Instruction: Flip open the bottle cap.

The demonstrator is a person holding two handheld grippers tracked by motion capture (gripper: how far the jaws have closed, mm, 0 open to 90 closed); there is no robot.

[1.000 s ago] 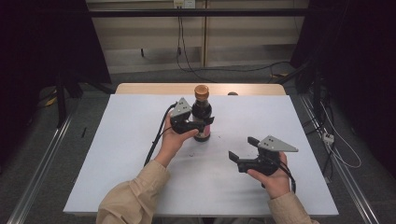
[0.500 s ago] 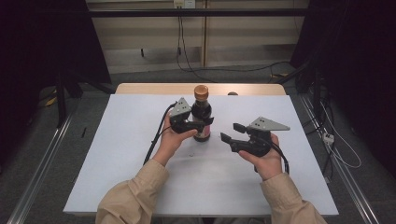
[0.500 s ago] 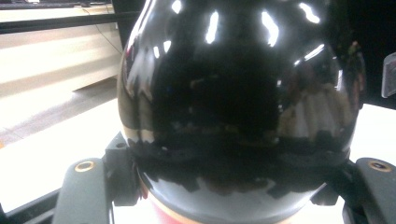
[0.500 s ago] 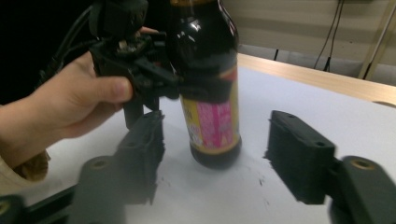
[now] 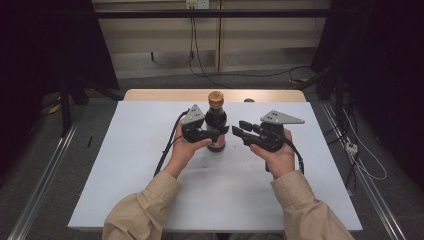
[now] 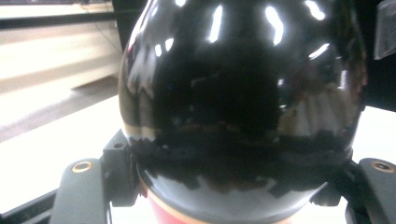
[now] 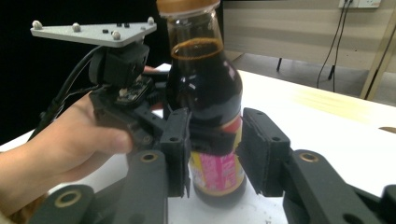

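A dark sauce bottle (image 5: 216, 119) with an orange cap and a pink label stands upright on the white table (image 5: 140, 165), a little behind its middle. My left gripper (image 5: 216, 132) is shut on the bottle's body from the left; in the left gripper view the glossy bottle (image 6: 243, 93) sits squeezed between both jaws of the left gripper (image 6: 233, 186). My right gripper (image 5: 239, 128) is open just to the right of the bottle, jaws pointing at it. In the right gripper view the bottle (image 7: 205, 93) stands beyond the spread jaws of the right gripper (image 7: 214, 149), untouched by them, with the left gripper (image 7: 140, 116) clamped on its far side.
A wooden strip (image 5: 165, 95) runs along the table's far edge, with a small dark object (image 5: 248, 100) on it. Cables (image 5: 280, 75) lie on the floor behind. Metal rails (image 5: 45, 175) flank the table on both sides.
My right gripper has travelled from the table's near right forward and leftward, up to the bottle's right side. The left gripper and the bottle have stayed in place.
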